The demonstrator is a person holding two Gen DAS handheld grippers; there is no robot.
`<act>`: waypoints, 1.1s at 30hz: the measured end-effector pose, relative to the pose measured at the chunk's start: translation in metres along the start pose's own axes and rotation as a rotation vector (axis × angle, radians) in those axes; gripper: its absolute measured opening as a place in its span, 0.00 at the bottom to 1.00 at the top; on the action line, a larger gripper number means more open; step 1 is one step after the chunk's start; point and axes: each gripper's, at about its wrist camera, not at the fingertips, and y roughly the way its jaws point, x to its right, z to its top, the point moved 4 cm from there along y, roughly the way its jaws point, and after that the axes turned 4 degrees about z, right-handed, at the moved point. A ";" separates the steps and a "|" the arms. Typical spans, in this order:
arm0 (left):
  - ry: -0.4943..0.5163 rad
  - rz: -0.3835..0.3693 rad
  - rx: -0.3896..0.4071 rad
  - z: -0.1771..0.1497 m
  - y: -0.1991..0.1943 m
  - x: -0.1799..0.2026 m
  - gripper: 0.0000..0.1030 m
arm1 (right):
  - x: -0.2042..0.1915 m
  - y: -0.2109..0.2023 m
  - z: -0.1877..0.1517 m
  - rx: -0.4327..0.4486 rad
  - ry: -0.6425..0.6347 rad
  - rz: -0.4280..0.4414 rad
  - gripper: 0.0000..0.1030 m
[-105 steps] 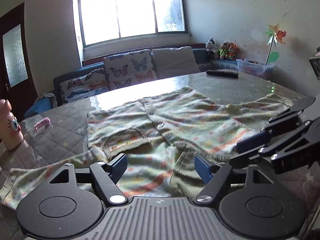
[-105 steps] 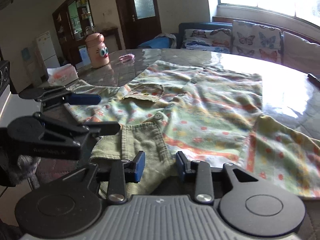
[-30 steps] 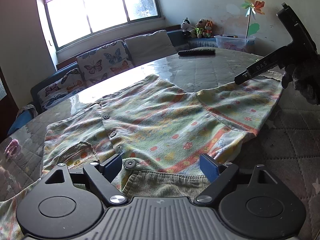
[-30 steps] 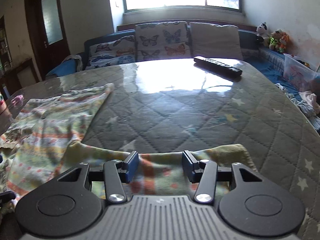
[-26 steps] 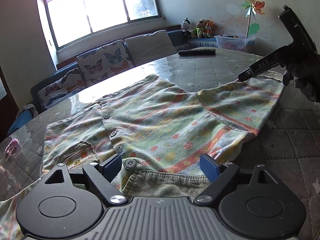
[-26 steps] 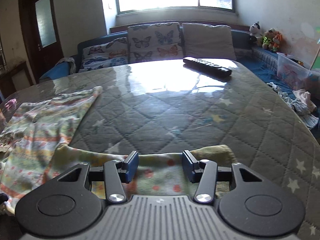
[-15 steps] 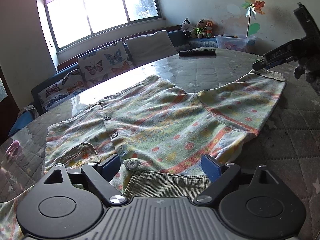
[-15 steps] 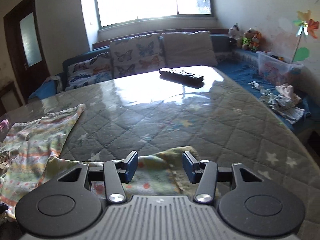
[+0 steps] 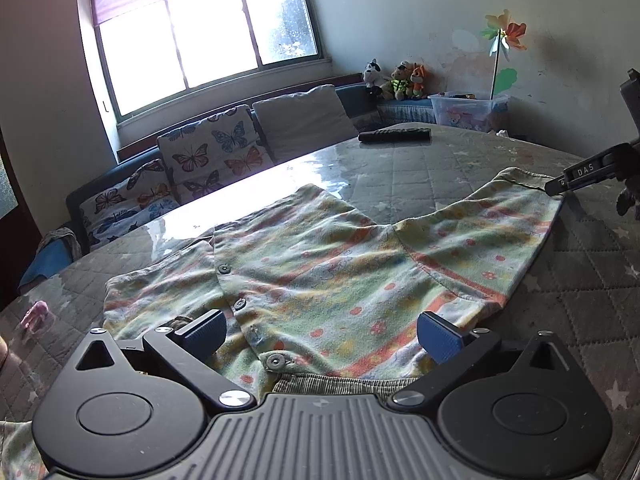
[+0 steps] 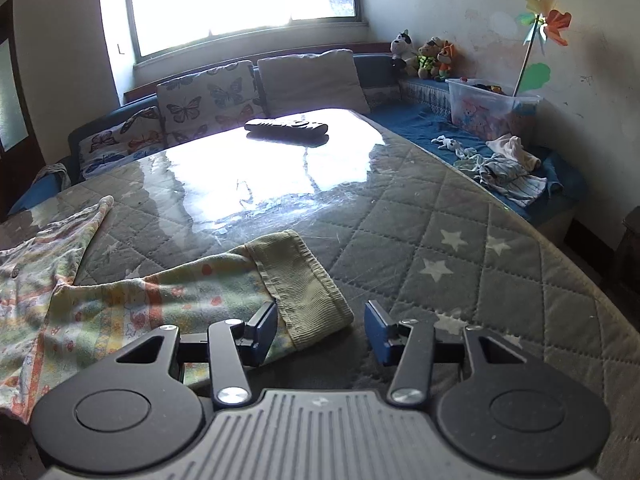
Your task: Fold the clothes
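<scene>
Sunlit quilted table (image 10: 440, 216) carries the shirt (image 9: 320, 276) spread flat, nothing folded yet: left gripper (image 9: 320, 334) has just been opening wide over the collar (image 9: 332, 384), empty, and right gripper (image 10: 320, 334) stands half-open beside the cuff (image 10: 304, 276), gripping nothing.

quilted table (image 10: 460, 216), shirt (image 9: 340, 264), remote (image 10: 286, 128)

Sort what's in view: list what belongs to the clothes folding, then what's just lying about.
Folding job:
- patterned button-up shirt, spread flat on the quilted table
- its ribbed sleeve cuff
- left gripper, open
- right gripper, open

Lying about:
- remote control
- plush toys
- pinwheel
- butterfly cushions
</scene>
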 end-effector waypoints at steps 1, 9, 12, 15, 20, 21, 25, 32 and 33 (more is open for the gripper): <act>-0.001 0.000 -0.002 0.000 0.000 0.000 1.00 | -0.001 0.000 0.000 0.002 -0.001 0.000 0.48; -0.013 0.009 -0.019 0.000 0.004 -0.001 1.00 | -0.010 0.002 -0.001 0.009 -0.025 -0.020 0.24; -0.023 0.011 -0.030 0.001 0.008 -0.002 1.00 | -0.012 0.001 0.001 0.010 -0.024 -0.001 0.10; -0.020 0.013 -0.032 0.004 0.012 0.000 1.00 | -0.014 -0.002 0.008 0.033 -0.031 0.008 0.08; -0.002 0.012 -0.039 0.011 0.023 0.007 1.00 | -0.019 -0.012 0.027 0.083 -0.049 0.030 0.07; 0.002 0.011 -0.041 0.012 0.025 0.009 1.00 | -0.020 -0.013 0.030 0.090 -0.055 0.032 0.07; 0.018 -0.009 -0.043 0.014 0.033 0.019 1.00 | -0.024 -0.010 0.031 0.085 -0.065 0.033 0.07; 0.078 -0.036 -0.057 0.011 0.039 0.037 1.00 | -0.023 -0.016 0.033 0.079 -0.053 0.037 0.07; 0.083 -0.038 -0.058 0.011 0.039 0.038 1.00 | -0.027 -0.022 0.038 0.090 -0.060 0.046 0.07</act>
